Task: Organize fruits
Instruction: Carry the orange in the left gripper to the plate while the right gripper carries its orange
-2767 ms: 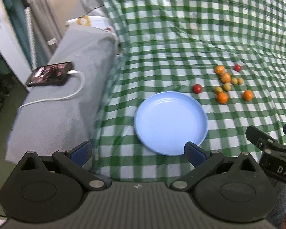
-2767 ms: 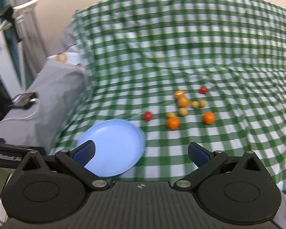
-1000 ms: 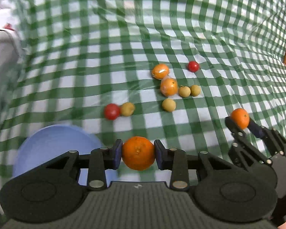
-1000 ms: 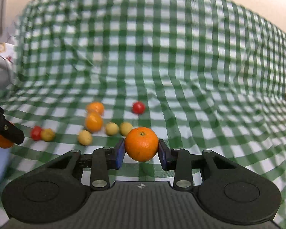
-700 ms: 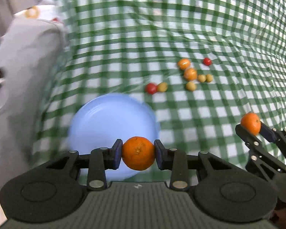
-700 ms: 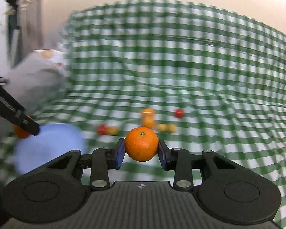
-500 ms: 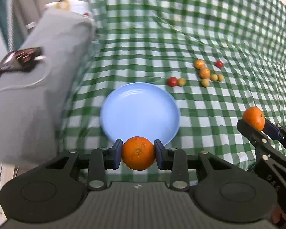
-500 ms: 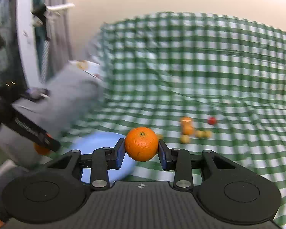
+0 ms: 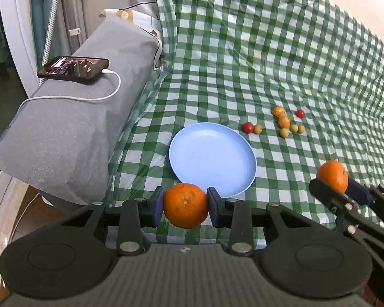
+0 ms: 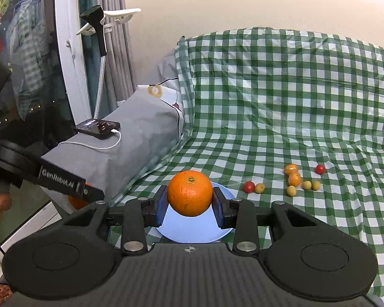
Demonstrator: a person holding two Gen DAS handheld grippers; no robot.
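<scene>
Both tongs (image 9: 185, 206) (image 10: 190, 203) pinch oranges (image 9: 185, 205) (image 10: 190, 196) above the plate's (image 9: 217, 158) near rim.

Each gripper, the left gripper (image 9: 185, 206) and the right gripper (image 10: 190, 207), is built of matte black linkage arms joined by silver screws, tipped with blue pads (image 10: 160, 204). White "GenRobot.AI" lettering is printed along one finger.

Two round oranges, one (image 9: 185, 205) and another (image 10: 190, 196), clamped midair near the empty light-blue round plate (image 9: 192, 163); small red, yellow and orange fruits (image 9: 284, 122) scattered far right.
</scene>
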